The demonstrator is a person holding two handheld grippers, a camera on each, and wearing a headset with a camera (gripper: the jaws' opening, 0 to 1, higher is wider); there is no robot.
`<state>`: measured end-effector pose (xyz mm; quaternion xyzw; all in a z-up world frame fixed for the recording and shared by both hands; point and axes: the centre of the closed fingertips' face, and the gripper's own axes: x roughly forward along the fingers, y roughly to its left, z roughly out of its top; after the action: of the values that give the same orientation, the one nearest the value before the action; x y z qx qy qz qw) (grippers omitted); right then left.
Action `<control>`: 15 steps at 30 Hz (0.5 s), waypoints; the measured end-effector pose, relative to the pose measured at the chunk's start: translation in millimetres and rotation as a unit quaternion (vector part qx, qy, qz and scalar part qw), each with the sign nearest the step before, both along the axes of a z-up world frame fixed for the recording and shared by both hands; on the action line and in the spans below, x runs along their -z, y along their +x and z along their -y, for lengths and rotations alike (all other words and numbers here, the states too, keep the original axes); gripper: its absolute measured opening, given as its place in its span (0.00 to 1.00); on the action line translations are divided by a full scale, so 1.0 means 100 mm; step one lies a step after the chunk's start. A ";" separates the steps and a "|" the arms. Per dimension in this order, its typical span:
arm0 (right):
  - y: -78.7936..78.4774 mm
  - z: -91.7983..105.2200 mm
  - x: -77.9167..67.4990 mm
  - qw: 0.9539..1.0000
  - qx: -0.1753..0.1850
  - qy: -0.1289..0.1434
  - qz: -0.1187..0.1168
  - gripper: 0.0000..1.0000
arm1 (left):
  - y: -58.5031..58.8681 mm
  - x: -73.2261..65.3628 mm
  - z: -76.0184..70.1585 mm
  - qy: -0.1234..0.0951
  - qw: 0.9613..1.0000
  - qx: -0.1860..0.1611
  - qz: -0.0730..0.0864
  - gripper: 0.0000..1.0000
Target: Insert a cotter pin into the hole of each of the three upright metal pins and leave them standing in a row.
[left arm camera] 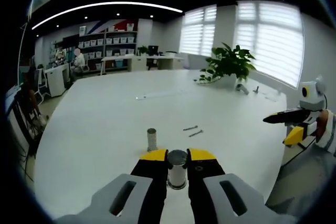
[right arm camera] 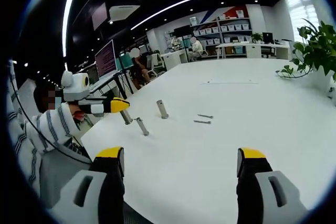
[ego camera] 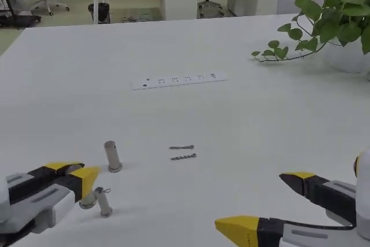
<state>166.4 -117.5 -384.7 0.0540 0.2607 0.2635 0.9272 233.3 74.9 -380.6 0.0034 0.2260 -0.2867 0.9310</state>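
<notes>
My left gripper (left arm camera: 177,157) clamps one metal pin (left arm camera: 177,171) upright between its jaws. A second pin (left arm camera: 151,139) stands just beyond, with two cotter pins (left arm camera: 189,128) lying farther right.

Soft light from the ceiling strip (left arm camera: 105,7) and windows (left arm camera: 268,40), faint shadows on the table (ego camera: 243,125), perhaps blurred fisheye edges.

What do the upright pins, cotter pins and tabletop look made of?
The upright pins: bare metal, probably steel, dull grey sheen. The cotter pins: thin grey metal wire, faint glint. The tabletop: matte white, likely laminate, unconfirmed.
</notes>
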 end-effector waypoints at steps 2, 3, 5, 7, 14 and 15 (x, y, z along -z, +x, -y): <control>0.00 -0.01 -0.01 1.000 -0.002 0.001 0.002 0.87 | -0.04 0.07 0.04 0.007 1.000 0.001 -0.010 0.10; 0.00 -0.02 -0.01 1.000 -0.003 0.001 0.003 0.87 | -0.06 0.11 0.07 0.014 1.000 0.009 -0.010 0.10; 0.00 -0.02 -0.01 1.000 -0.004 0.002 0.003 0.87 | -0.09 0.17 0.11 0.011 1.000 0.011 -0.017 0.10; 0.00 -0.02 0.00 1.000 -0.006 0.002 0.002 0.87 | -0.12 0.20 0.14 0.010 1.000 0.013 -0.023 0.10; -0.03 -0.04 0.03 1.000 -0.010 0.005 -0.003 0.87 | -0.22 0.32 0.25 0.009 0.999 0.024 -0.035 0.09; -0.03 -0.04 0.03 1.000 -0.010 0.006 -0.003 0.87 | -0.22 0.34 0.25 0.010 0.999 0.024 -0.036 0.09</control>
<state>163.3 -113.2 -387.3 0.0573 0.2621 0.2742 0.9235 211.1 49.7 -414.3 0.0079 0.2625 -0.3063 0.9150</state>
